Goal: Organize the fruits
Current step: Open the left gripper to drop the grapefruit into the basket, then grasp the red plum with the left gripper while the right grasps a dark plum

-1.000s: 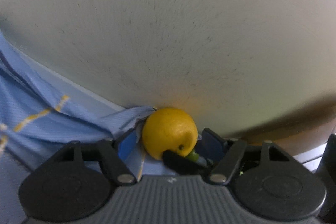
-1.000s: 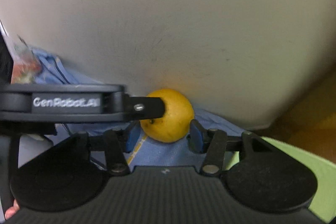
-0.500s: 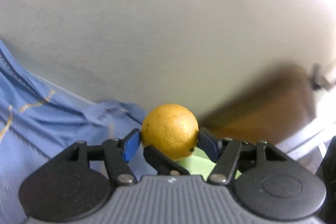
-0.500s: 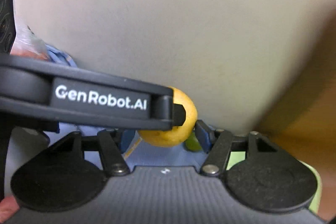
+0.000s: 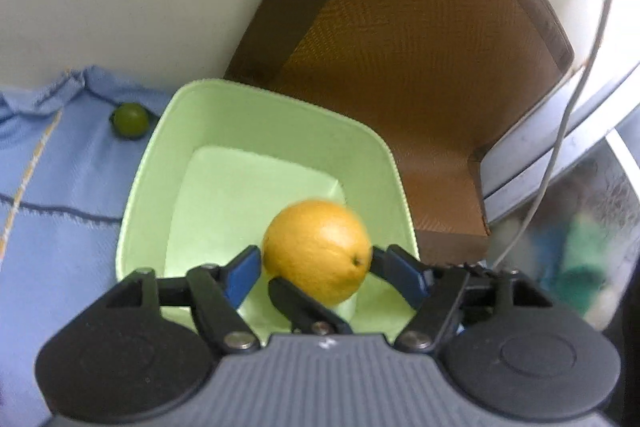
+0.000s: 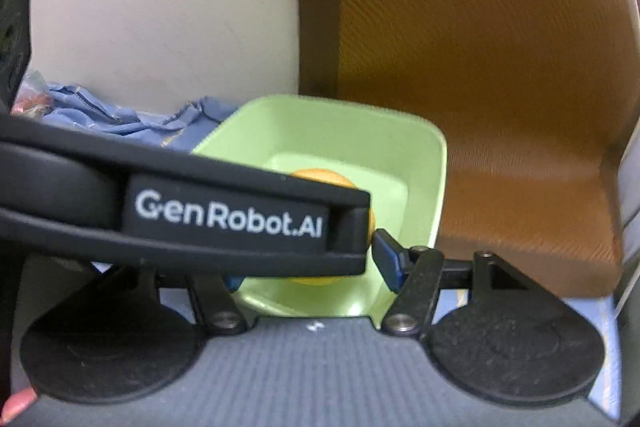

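Sitting between the blue pads of the left hand-held gripper [image 5: 316, 265], the orange [image 5: 318, 249] hangs directly over the green bowl [image 5: 256, 107], near its right wall. Left jaws are opening; pads look at or just off the skin, so grip is marginal. Right hand-held gripper [image 6: 308, 263] brackets the same fruit, mostly hidden behind the left unit; jaws apart, contact can't be confirmed. Judgement: drop path is straight down. Small lime [image 5: 129, 119] lies outside the bowl's left rim on blue cloth [image 5: 60, 187].
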`<state>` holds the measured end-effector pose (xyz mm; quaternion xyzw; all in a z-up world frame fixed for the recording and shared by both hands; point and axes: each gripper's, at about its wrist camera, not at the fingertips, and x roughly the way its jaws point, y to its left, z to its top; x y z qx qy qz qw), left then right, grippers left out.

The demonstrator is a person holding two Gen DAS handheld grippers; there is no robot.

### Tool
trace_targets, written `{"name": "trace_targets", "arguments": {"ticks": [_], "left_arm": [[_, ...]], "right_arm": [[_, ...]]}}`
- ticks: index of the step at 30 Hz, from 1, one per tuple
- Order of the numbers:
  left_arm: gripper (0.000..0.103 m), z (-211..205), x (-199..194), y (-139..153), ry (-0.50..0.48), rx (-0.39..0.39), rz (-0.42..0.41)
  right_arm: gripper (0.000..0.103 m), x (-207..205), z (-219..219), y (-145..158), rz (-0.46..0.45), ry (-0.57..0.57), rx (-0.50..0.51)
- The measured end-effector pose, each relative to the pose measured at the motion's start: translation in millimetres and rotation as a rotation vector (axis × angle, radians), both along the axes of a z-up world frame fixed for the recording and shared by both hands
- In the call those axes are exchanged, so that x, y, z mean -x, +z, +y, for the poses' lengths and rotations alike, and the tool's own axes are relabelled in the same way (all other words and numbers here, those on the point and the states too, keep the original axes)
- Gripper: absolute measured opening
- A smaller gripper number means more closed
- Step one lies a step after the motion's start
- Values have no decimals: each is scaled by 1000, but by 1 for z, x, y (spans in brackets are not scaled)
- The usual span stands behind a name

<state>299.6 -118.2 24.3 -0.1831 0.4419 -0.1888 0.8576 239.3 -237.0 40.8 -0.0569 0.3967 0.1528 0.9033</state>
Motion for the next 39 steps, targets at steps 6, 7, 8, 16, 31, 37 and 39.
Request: {"name": "trace_targets", "arguments": {"ticks": [6,7,8,16,31,37,39], "left_arm": [[83,11,35,40,33,-18,-92],[83,12,41,52,35,-21,-116],[83,16,51,60,36,-23,-147],[94,59,205,102,37,-167,-514],[98,144,358,21,189,-432,-504],[98,159,347,3,234,-414,-434],[98,157,346,-4,225,-417,-421]], "right_arm": [[69,16,1,17,-85,-18,-69],[69,25,-1,21,-106,-18,-75],[69,37,-1,25,-132,-17,-82],[80,154,-11,32,-296,-11,-246],[81,222,12,-8,-250,-100,-314],[81,236,34,-23,-254,-92,-249],[81,240,41,-26,-260,-95,-222]]}}
